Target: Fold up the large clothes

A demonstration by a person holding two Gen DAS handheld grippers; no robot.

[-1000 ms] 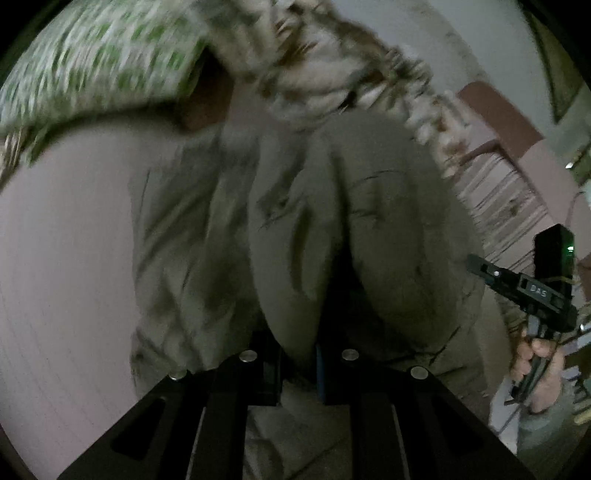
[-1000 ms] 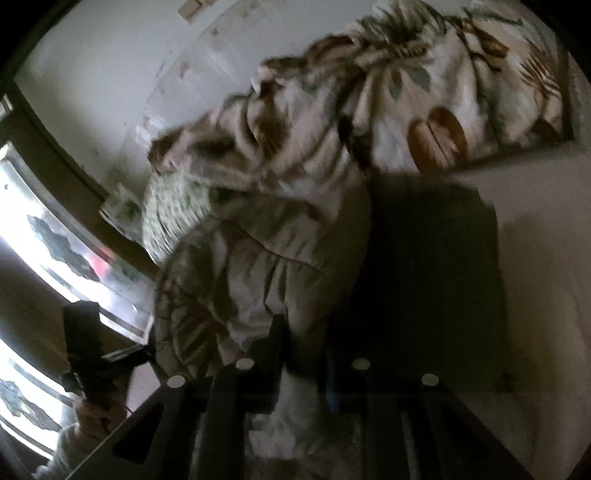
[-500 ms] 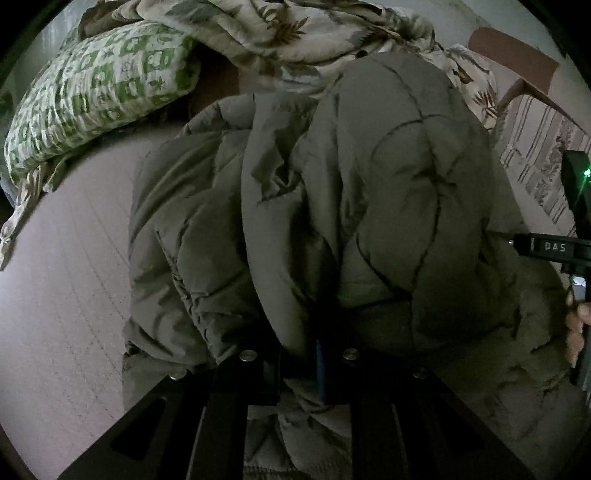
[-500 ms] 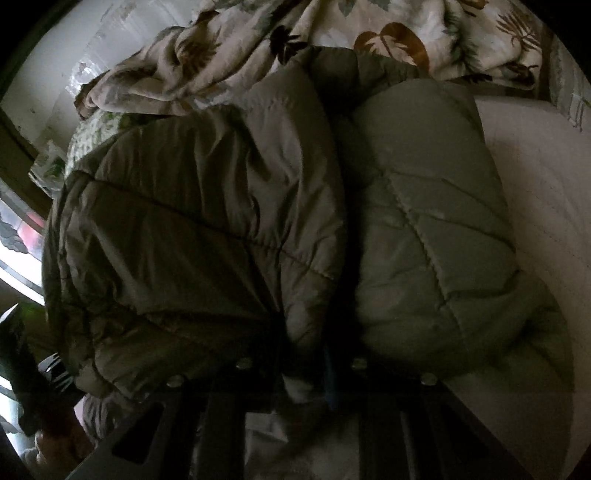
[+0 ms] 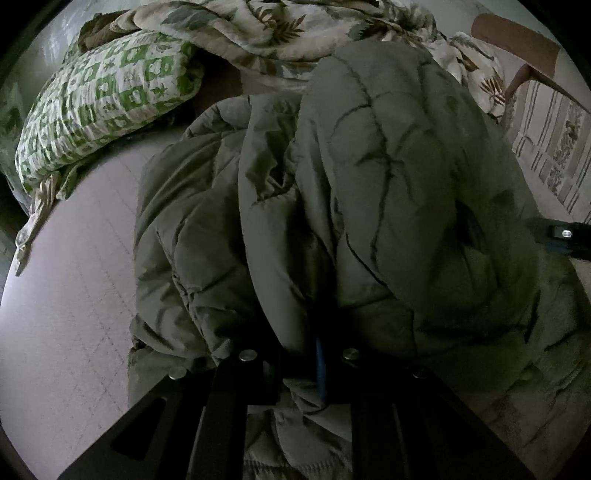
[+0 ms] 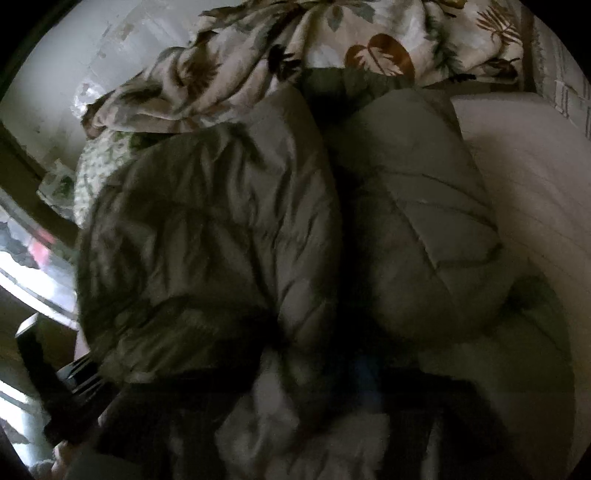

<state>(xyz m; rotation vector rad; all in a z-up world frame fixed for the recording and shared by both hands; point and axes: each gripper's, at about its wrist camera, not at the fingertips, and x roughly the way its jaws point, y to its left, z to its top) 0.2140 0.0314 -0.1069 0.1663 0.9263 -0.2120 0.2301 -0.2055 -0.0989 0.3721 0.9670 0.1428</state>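
Bare mattress [image 5: 66, 295] left of left gripper [image 5: 299, 363]: free. Ahead: jacket [image 5: 388, 184], then pillow [image 5: 103, 99] & blanket [image 5: 277, 26] block.

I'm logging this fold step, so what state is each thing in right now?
Padded jacket: bunched and doubled over on the bed, not yet flat.
Left gripper: jaws shut on a fold of the jacket.
Right gripper: jaws have just been opening; jacket fabric lies between them, no longer pinched.
Green patterned pillow: lying at the head of the bed.
Leaf-print blanket: crumpled behind the jacket.
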